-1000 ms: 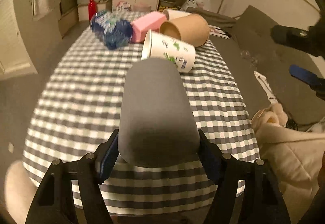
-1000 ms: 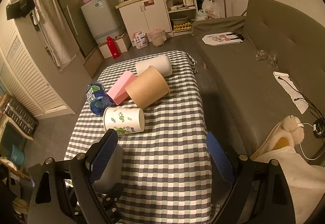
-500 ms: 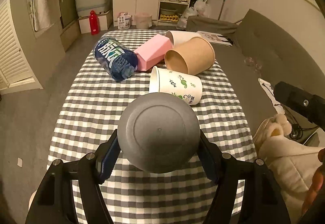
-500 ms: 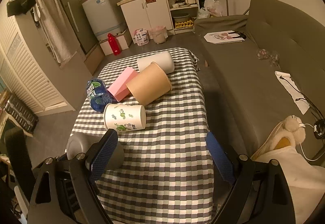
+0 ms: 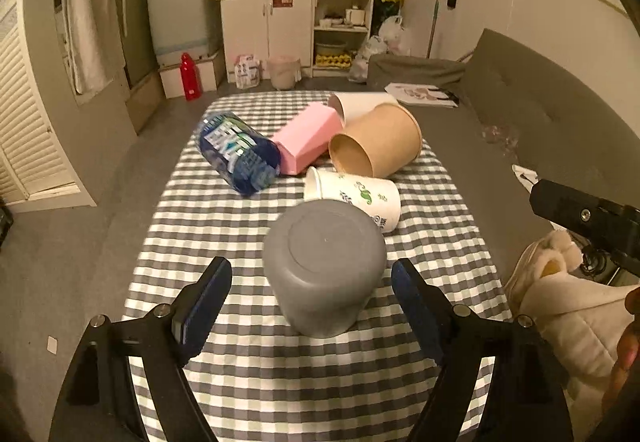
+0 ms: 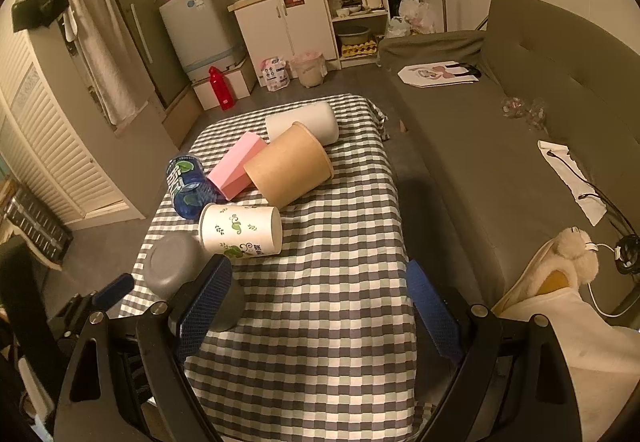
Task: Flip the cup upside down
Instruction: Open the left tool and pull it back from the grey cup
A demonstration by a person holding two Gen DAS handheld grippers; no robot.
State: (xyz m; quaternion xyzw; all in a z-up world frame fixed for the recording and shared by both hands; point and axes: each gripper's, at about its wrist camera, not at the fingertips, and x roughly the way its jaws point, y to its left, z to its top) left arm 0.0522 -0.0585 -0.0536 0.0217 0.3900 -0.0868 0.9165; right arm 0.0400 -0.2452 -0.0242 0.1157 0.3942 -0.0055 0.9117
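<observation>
A grey cup (image 5: pixel 324 266) stands upside down on the checked tablecloth (image 5: pixel 224 226), base up, near the table's front. My left gripper (image 5: pixel 310 306) is open, its blue pads apart on either side of the cup and not touching it. In the right wrist view the grey cup (image 6: pixel 170 266) shows at the left, partly behind my right gripper's left finger. My right gripper (image 6: pixel 318 302) is open and empty above the table's front right part.
Lying on their sides behind the grey cup are a white leaf-print paper cup (image 5: pixel 354 197), a brown paper tub (image 5: pixel 376 141), a pink box (image 5: pixel 308 137), a blue bottle (image 5: pixel 238 153) and a white cup (image 5: pixel 360 105). A grey sofa (image 6: pixel 500 145) runs along the right.
My left gripper turned the grey cup base up, set it on the cloth, opened and let go. My right gripper stayed open and shifted slightly.
</observation>
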